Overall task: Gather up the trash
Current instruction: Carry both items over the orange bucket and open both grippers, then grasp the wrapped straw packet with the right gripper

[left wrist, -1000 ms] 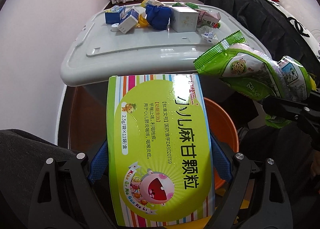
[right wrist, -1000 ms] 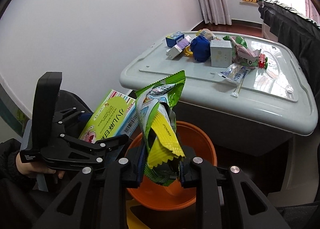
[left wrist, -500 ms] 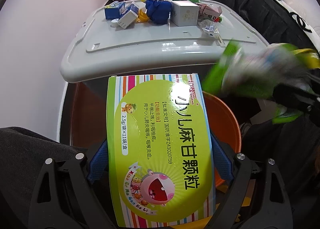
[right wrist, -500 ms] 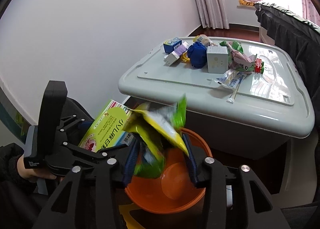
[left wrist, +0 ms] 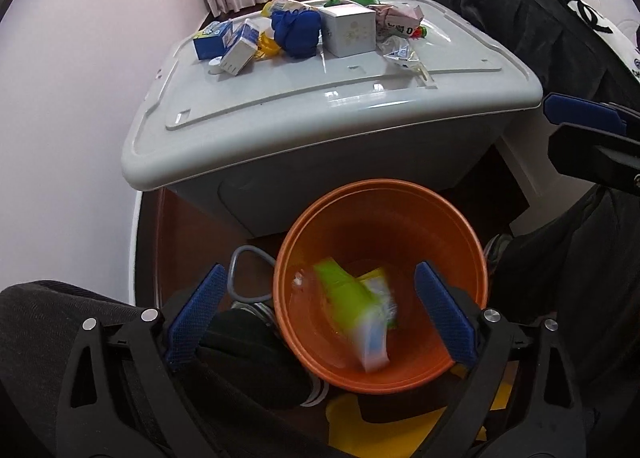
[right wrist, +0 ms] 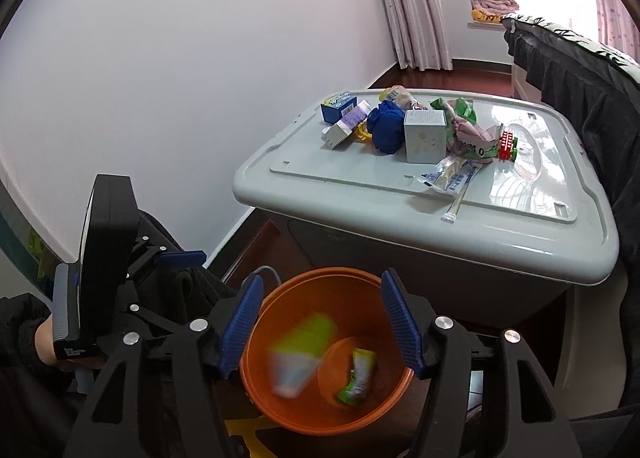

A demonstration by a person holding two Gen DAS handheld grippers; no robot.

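Both claws hung over the orange bucket (left wrist: 384, 194), the left gripper (left wrist: 320, 314) and right gripper (right wrist: 320, 326) opening wide with nothing in them, while the blurry green box (left wrist: 352, 302) and snack bag (right wrist: 356, 378) were inside it, near the grey bin (left wrist: 320, 130).

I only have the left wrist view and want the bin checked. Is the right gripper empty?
Observer: Yes. The right gripper is over the orange bucket, its jaws opening with nothing between them.
Operator: Where is the snack bag?
Observer: The snack bag lies on the bucket's bottom, right of the blurred green box.
Operator: Anything past the pink wrapper on the lid?
Observer: A red studded toy block stands on the lid.
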